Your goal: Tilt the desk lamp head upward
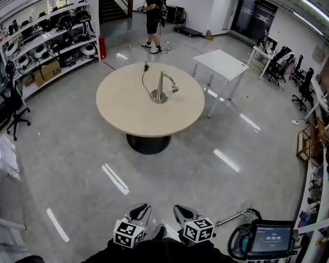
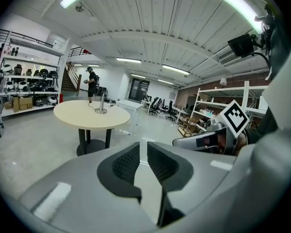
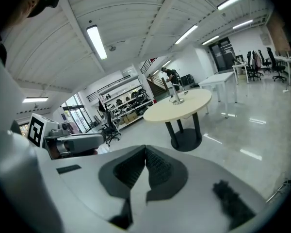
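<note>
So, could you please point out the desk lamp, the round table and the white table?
desk lamp (image 1: 158, 96), head view, on its round base.
round table (image 1: 131, 111), head view, on a bare part of its top.
white table (image 1: 225, 63), head view, on its top.

I'm in a big open hall, part lab and part workshop. The polished grey floor (image 1: 71, 163) throws back the long strip lights (image 3: 97, 41) hung under a ribbed ceiling. Metal shelving (image 1: 49, 37) along one wall carries rows of helmet-like gear and cardboard boxes (image 1: 50, 70). A staircase (image 1: 112, 4) climbs at the back. A round surface (image 1: 126, 106) stands mid-floor with a white table (image 1: 225, 63) beyond it. Office chairs (image 1: 282, 64) cluster by the far wall, and another person (image 1: 152, 18) stands near the stairs.
</note>
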The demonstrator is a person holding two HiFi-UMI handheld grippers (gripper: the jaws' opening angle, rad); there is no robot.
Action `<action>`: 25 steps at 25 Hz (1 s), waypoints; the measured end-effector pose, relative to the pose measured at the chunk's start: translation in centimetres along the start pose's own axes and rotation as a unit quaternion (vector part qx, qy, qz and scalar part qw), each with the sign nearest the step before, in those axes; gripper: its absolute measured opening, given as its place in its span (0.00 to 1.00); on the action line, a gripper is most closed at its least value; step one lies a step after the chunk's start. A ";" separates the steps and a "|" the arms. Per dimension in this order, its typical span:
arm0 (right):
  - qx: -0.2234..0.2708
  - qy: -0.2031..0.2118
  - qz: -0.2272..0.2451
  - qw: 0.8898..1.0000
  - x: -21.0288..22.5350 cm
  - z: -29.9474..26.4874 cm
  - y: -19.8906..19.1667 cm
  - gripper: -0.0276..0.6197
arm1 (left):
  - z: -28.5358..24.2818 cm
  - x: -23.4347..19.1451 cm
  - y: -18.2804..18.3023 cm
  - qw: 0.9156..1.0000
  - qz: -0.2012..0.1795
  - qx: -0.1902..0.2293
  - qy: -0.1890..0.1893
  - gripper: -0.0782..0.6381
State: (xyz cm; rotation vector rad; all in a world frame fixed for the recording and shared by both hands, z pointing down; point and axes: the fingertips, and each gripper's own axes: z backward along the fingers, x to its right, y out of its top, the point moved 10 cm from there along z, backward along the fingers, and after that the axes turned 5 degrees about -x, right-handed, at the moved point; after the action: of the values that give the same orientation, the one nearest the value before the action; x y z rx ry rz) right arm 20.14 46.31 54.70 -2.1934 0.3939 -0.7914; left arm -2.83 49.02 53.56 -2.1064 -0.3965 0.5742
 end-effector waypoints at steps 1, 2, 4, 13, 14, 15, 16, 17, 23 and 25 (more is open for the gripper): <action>0.002 0.000 0.001 1.000 1.0 0.0 0.7 0.05 | -0.8 0.2 0.7 1.000 -0.002 0.001 0.001 0.19; 0.004 0.000 0.002 1.000 1.9 0.0 1.3 0.05 | -1.6 0.4 1.3 1.000 -0.004 0.003 0.002 0.19; 0.004 0.002 0.003 1.000 3.7 -0.1 2.4 0.05 | -3.1 0.8 2.4 1.000 -0.004 0.006 0.006 0.19; -0.004 0.009 -0.008 1.000 7.0 -3.2 4.7 0.05 | -6.8 -1.7 4.6 1.000 0.004 0.002 0.013 0.19; -0.004 0.008 -0.008 1.000 7.0 -3.9 5.0 0.05 | -7.1 -2.4 4.8 1.000 0.004 0.001 0.011 0.19; -0.004 0.006 -0.009 1.000 7.1 -4.5 5.3 0.05 | -7.5 -3.1 5.0 1.000 0.003 0.000 0.009 0.19; -0.003 0.002 -0.010 1.000 7.4 -4.9 5.7 0.05 | -8.0 -3.6 5.2 1.000 0.003 -0.002 0.005 0.19; -0.002 -0.004 -0.011 1.000 7.9 -5.1 6.2 0.05 | -8.7 -3.9 5.6 1.000 0.003 -0.003 0.000 0.19; 0.014 -0.058 -0.021 0.998 11.2 -6.9 10.5 0.05 | -13.8 -6.9 9.7 0.999 -0.007 0.003 -0.034 0.19; 0.019 -0.069 -0.024 0.997 12.0 -9.4 12.4 0.05 | -15.9 -9.7 10.9 0.999 -0.015 0.001 -0.044 0.19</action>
State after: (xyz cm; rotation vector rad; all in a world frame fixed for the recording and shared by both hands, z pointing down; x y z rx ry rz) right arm 22.78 26.89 55.33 -2.2139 0.2564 -0.6613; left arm -1.72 27.54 54.76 -2.0740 -0.4758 0.6523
